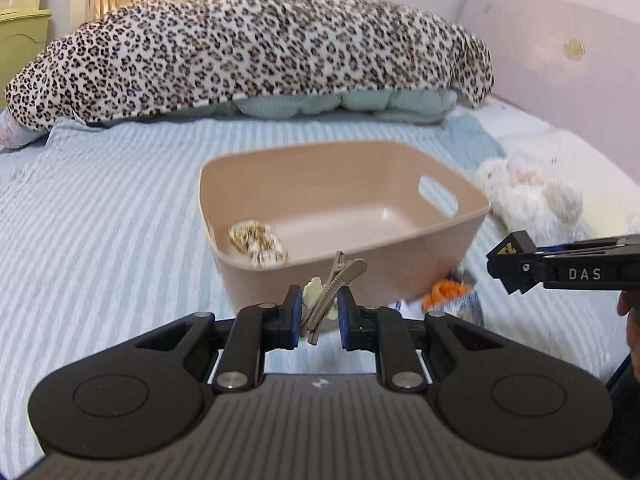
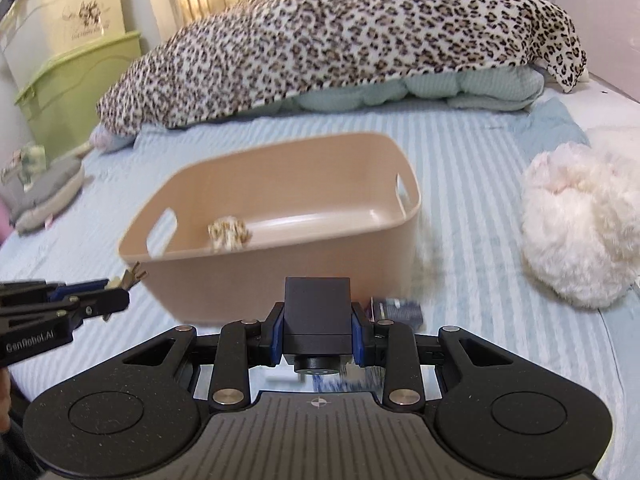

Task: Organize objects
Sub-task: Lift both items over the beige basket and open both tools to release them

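Observation:
A beige plastic bin (image 1: 404, 278) sits on the striped bed; it also shows in the right wrist view (image 2: 280, 276). A leopard-print scrunchie (image 1: 258, 242) lies inside it, also seen from the right (image 2: 229, 233). My left gripper (image 1: 319, 312) is shut on a metal hair clip (image 1: 332, 292) with a pale ornament, held just before the bin's near wall; the clip shows in the right wrist view (image 2: 130, 276). My right gripper (image 2: 318, 320) is shut on a black box-shaped object (image 2: 318, 308), and shows at the right in the left wrist view (image 1: 510, 268).
A leopard-print blanket (image 1: 248, 44) over a pale green quilt (image 1: 348, 104) fills the back of the bed. A white plush toy (image 2: 580, 232) lies right of the bin. An orange item (image 1: 446, 292) and a dark packet (image 2: 396, 308) lie by the bin's near corner. Green cabinets (image 2: 80, 92) stand left.

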